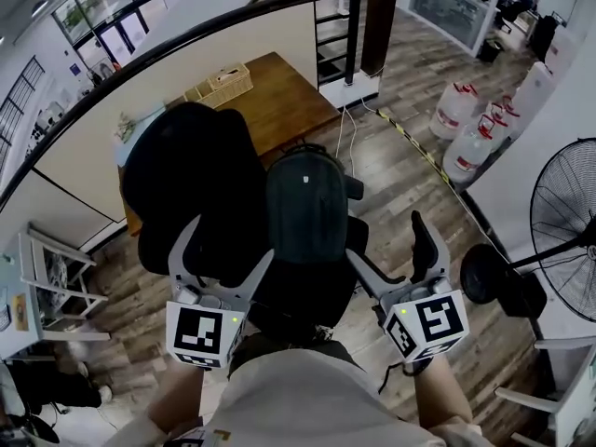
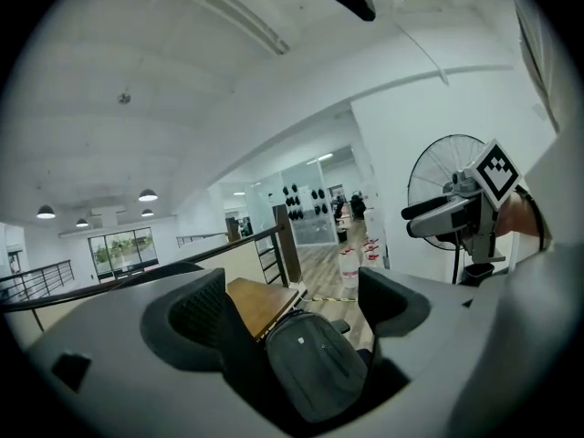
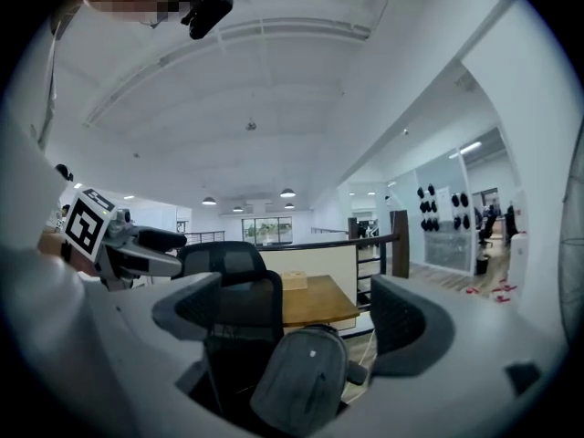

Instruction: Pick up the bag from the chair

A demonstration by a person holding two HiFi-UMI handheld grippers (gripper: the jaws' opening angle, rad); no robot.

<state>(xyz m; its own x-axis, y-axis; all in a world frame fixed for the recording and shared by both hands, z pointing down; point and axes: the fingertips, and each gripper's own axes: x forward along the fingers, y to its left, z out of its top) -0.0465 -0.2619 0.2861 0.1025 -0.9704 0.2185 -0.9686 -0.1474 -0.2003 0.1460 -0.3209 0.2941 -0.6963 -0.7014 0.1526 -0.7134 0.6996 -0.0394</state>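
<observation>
Your pale top (image 1: 298,399) is filling the bottom of the head view, and just beyond it you are holding both marker cubes up side by side. The left tool (image 1: 228,242) is reaching forward with its fingers spread, and the right tool (image 1: 386,240) is doing the same, neither one touching anything. Between and beyond them the dark grey bag (image 1: 307,203) is sitting upright on the seat of the black chair (image 1: 186,184), leaning beside the tall backrest. Past the chair a wooden counter (image 1: 279,96) is carrying a woven basket (image 1: 222,84) near its far corner, water jugs (image 1: 470,128) are standing on the plank floor to the right, and a floor fan (image 1: 568,212) is showing at the right edge. In the left gripper view the left tool (image 2: 287,308) is gaping wide with nothing between its jaws; the bag (image 2: 315,363) is showing low in the gap, well short of both pads, with the chair (image 2: 228,349) just left of it and the right tool (image 2: 461,213) hanging in front of the fan (image 2: 438,172). In the right gripper view the right tool (image 3: 308,318) is likewise standing wide apart and empty, the bag (image 3: 301,377) is resting against the chair (image 3: 233,308) below the gap, the counter (image 3: 315,301) is lying behind it, and the left tool (image 3: 128,245) is poking in from the left.
</observation>
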